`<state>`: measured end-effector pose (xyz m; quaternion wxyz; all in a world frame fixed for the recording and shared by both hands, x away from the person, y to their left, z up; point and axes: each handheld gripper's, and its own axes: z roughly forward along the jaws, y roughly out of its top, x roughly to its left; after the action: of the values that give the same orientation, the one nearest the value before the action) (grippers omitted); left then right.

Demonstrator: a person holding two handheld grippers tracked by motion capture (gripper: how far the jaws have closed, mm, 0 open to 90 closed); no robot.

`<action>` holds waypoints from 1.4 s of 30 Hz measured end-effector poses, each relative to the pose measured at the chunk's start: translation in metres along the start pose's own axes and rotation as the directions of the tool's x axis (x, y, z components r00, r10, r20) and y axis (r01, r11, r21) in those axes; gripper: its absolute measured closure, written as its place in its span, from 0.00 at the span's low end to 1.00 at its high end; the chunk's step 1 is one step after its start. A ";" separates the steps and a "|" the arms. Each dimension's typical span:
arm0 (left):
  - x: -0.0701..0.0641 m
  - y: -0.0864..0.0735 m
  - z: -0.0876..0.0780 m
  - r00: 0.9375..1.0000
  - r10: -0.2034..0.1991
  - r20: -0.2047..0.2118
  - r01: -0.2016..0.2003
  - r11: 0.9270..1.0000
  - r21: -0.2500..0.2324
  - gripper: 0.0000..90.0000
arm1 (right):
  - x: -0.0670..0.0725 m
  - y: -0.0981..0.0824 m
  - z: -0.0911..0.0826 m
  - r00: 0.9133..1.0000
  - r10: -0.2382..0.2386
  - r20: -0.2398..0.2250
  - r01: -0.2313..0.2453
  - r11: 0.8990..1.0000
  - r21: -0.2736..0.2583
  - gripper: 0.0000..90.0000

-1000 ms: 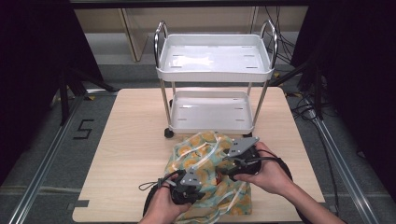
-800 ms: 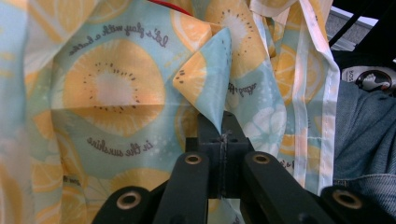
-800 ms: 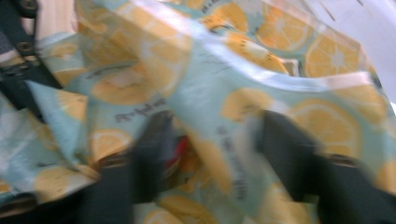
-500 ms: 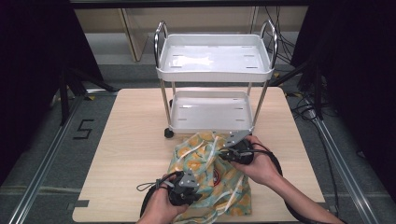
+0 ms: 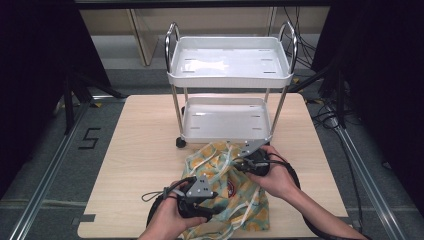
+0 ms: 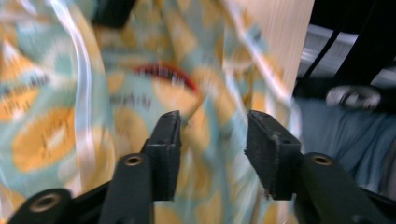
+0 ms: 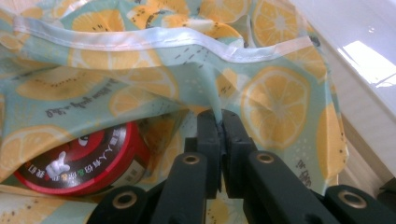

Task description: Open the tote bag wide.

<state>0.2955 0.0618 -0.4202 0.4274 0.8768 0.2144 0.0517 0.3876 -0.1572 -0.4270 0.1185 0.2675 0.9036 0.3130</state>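
A teal bag (image 5: 250,205) printed with lemon slices lies at the table's front, between my two hands. Inside its mouth lies a red round tin (image 7: 84,163), which also shows as a red blur (image 6: 163,74) in the left gripper view. My right gripper (image 7: 219,116) is shut on a fold of the bag's fabric (image 7: 140,70) just below the white hem, at the bag's far right (image 5: 236,164). My left gripper (image 6: 212,126) has just been opening its jaws. It now hovers open over the bag's near side (image 5: 214,211), its pads off the cloth.
A white two-shelf cart (image 5: 227,117) on wheels stands on the wooden table (image 5: 145,150) right behind the bag, and its lower tray (image 7: 369,42) is close to my right gripper. Black cables trail from both grippers. Bare tabletop lies to the left.
My right gripper has shifted slightly left onto the bag's far edge. My left gripper has lifted a little off the cloth, and the bag has bunched up between my hands.
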 end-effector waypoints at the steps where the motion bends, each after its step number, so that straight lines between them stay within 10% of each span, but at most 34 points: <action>1: 0.001 0.002 0.001 1.000 -0.009 0.000 0.009 1.000 -0.017 0.55 | 0.000 0.001 0.000 1.000 0.006 0.001 -0.006 1.000 -0.004 0.99; 5: 0.009 0.006 0.012 0.998 -0.053 -0.022 0.052 0.998 -0.028 0.51 | -0.003 0.001 0.002 0.999 -0.044 0.017 0.044 0.999 -0.027 0.99; 13: 0.028 0.019 0.028 0.991 -0.102 -0.088 0.097 0.993 -0.062 0.48 | -0.004 0.004 0.003 0.999 0.017 0.031 -0.015 0.999 -0.050 1.00; 24: 0.048 0.027 0.050 0.963 -0.235 -0.131 0.234 0.972 -0.025 0.46 | -0.005 0.008 0.002 0.998 0.029 0.051 -0.025 0.997 -0.076 1.00; 42: 0.057 0.045 0.072 0.947 -0.235 -0.217 0.264 0.958 0.115 0.45 | -0.004 0.011 -0.004 0.998 -0.002 0.069 0.007 0.998 -0.065 0.99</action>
<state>0.3816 0.0087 -0.4364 0.3429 0.8610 0.3691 0.0701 0.3939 -0.1543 -0.4168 0.1589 0.2720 0.8890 0.3324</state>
